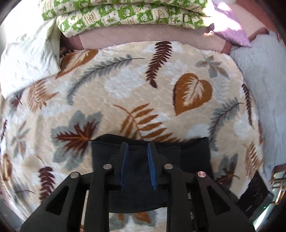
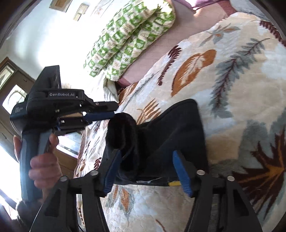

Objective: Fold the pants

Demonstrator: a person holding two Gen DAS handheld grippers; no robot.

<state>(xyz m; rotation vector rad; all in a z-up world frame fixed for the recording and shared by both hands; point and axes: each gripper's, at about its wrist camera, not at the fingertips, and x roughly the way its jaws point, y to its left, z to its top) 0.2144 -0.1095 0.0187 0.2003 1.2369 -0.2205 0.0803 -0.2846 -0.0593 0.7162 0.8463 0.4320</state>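
Dark, fleece-lined pants (image 1: 193, 151) lie folded on a leaf-patterned blanket (image 1: 143, 92). My left gripper (image 1: 137, 145) points steeply down with its blue pads close together on a thick bunch of the pants. In the right wrist view the pants (image 2: 178, 125) show a raised fuzzy fold, and the left gripper (image 2: 114, 109) holds that fold from the left, with a hand (image 2: 44, 164) on its handle. My right gripper (image 2: 147, 151) stands wide over the near edge of the pants. The fabric lies between its pads but is not pinched. A yellow tag (image 2: 174, 183) shows at that edge.
Green-and-cream checked bedding (image 1: 125, 16) is stacked at the far side of the bed. A white pillow (image 1: 26, 58) lies far left, a purple cloth (image 1: 230, 30) and pale grey-blue quilt (image 1: 259, 71) to the right. The blanket (image 2: 232, 89) spreads beyond the pants.
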